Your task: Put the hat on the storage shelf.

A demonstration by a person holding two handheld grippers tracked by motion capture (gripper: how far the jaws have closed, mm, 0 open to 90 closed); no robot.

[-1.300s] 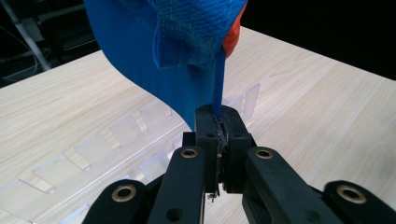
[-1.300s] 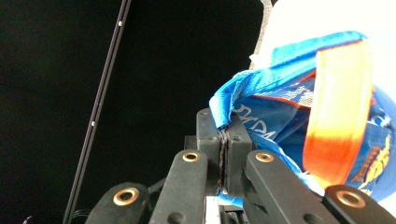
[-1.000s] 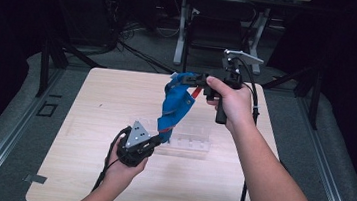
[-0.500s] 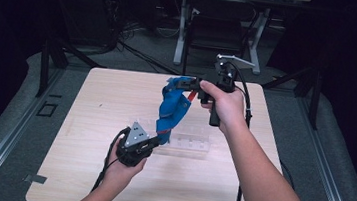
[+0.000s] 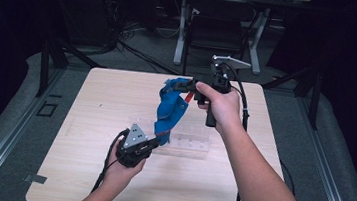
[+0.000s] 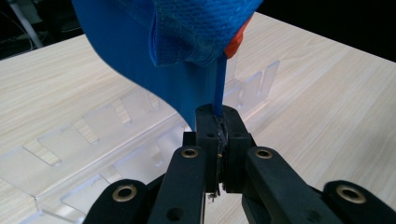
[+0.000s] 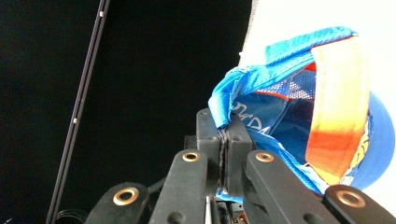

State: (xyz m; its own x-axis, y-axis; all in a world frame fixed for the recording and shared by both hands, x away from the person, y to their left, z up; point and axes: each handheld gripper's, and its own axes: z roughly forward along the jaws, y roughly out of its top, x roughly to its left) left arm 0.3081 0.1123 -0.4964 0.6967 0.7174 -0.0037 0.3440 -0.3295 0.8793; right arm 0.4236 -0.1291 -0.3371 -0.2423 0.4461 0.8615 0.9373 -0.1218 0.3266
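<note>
A blue mesh cap (image 5: pixel 169 108) with an orange strap hangs in the air over the middle of the wooden table (image 5: pixel 96 97), stretched between both grippers. My left gripper (image 5: pixel 158 139) is low, near the table, and shut on the cap's blue brim (image 6: pixel 184 79) edge. My right gripper (image 5: pixel 188 85) is higher and farther back, shut on the cap's blue fabric rim (image 7: pixel 233 88). The orange strap (image 7: pixel 337 102) hangs to the right of those jaws in the right gripper view.
A clear plastic slotted rack (image 5: pixel 187 144) lies on the table just under and right of the cap; it also appears behind the left jaws as the rack (image 6: pixel 93 140). Dark floor, rails and desk legs (image 5: pixel 181 30) surround the table.
The right hand with the cap's top has shifted slightly left and toward the rear; the cap hangs a bit more upright. The left hand has stayed put.
</note>
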